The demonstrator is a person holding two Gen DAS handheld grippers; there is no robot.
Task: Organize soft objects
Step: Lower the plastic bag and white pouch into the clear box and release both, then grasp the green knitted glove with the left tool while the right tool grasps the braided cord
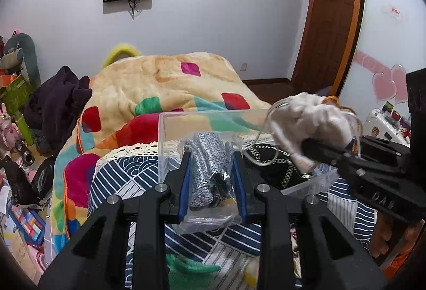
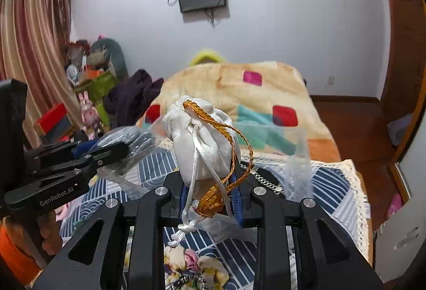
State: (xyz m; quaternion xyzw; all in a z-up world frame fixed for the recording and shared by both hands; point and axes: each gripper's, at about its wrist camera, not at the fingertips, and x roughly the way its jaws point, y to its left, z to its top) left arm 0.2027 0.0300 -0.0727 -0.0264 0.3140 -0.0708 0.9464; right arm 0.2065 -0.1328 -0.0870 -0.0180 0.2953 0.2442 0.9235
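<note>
My left gripper (image 1: 212,159) is shut on a grey knitted item in a clear plastic bag (image 1: 210,170), held just before the near wall of a clear plastic box (image 1: 170,135) on the bed. A black patterned cloth (image 1: 277,170) lies inside the box. My right gripper (image 2: 210,178) is shut on a white drawstring pouch (image 2: 205,140) with a gold cord (image 2: 213,194) and a white cord hanging down. In the left wrist view the pouch (image 1: 311,124) hangs above the box's right side. In the right wrist view the left gripper (image 2: 101,154) and bagged item sit at left.
The bed carries a blue-and-white patterned cover (image 1: 127,183) and a colourful blanket (image 1: 165,87) behind the box. A dark garment (image 1: 58,100) lies at left. Toys and boxes crowd the left floor (image 1: 18,130). A floral soft item (image 2: 191,266) lies below my right gripper.
</note>
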